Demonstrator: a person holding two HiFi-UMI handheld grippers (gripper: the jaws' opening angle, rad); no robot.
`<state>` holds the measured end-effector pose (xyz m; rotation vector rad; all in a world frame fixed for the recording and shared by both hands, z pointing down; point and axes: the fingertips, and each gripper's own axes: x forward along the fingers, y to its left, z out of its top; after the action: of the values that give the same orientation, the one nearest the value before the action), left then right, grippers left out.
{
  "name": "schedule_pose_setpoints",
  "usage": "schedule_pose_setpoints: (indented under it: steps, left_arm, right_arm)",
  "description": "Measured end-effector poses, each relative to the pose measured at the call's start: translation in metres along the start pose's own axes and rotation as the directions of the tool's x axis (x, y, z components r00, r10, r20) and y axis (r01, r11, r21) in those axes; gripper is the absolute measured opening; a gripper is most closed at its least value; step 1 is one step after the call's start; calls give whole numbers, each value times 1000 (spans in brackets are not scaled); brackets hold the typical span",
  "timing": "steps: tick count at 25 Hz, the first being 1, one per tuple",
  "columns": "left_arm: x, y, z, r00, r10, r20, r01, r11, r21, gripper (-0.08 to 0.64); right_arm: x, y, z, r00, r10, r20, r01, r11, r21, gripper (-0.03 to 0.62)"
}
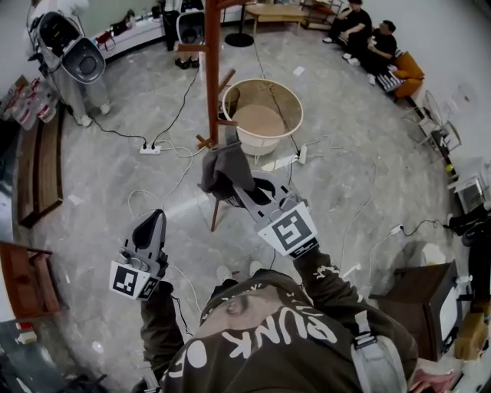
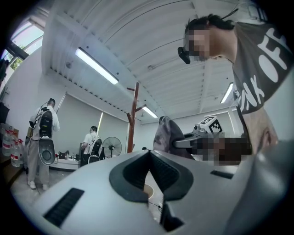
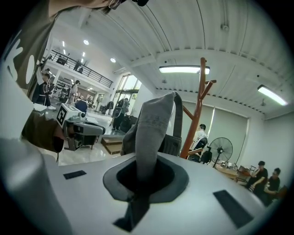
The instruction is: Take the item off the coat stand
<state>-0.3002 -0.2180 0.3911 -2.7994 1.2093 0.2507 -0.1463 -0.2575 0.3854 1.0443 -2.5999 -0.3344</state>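
Right gripper [image 3: 146, 180] is clamped on a fold of the limp grey fabric item with a dark strap [image 3: 154, 121]. The item hangs at 6 o'clock of the red-brown wooden coat stand's [image 1: 212, 69] low pegs. Left gripper [image 2: 149, 158], at 8 o'clock of the item, has its jaws together and empty. The loose strap may catch a peg and tug the stand over, or the cloth may slip from so small a pinch.

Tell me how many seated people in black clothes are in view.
2. One seated person in black clothes is at the top right of the head view; the second sits just right of the first. Furniture may hide others.
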Motion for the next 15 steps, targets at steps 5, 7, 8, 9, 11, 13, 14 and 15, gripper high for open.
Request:
schedule_pose_setpoints:
  steps: [5, 7, 8, 9, 11, 13, 14, 15]
  left_arm:
    - [9, -29, 3, 1000, -14, 1, 14, 1000, 2, 5]
    - [14, -47, 6, 1000, -14, 3, 14, 1000, -3, 5]
    - [16, -55, 4, 1000, -8, -10, 9, 1000, 1, 5]
    - [18, -63, 2, 1000, 1, -25, 0, 1000, 8, 5]
    - [21, -81, -1, 999, 28, -46, -26, 999, 32, 5]
    - [24, -102, -5, 996, 56, -63, -53, 997, 52, 5]
    - [27, -115, -7, 995, 70, -69, -66, 996, 58, 5]
    - [31, -131, -8, 994, 85, -73, -80, 995, 64, 5]
  right_arm:
    - [-30, -8, -14, 1000, -12, -5, 12, 1000, 23, 20]
    - [-46, -12, -21, 1000, -8, -4, 9, 1000, 30, 20]
    - [-54, -15, -25, 1000, -4, -1, 4, 999, 34, 20]
    - [-61, -18, -29, 1000, 2, 4, -2, 999, 38, 20]
    - [-77, -23, -37, 1000, 20, 20, -21, 999, 44, 20]
    - [-95, -28, -45, 998, 43, 38, -45, 998, 46, 20]
    - [-106, -30, -50, 997, 57, 46, -59, 997, 46, 20]
    - [-119, -32, -55, 996, 73, 55, -76, 996, 45, 20]
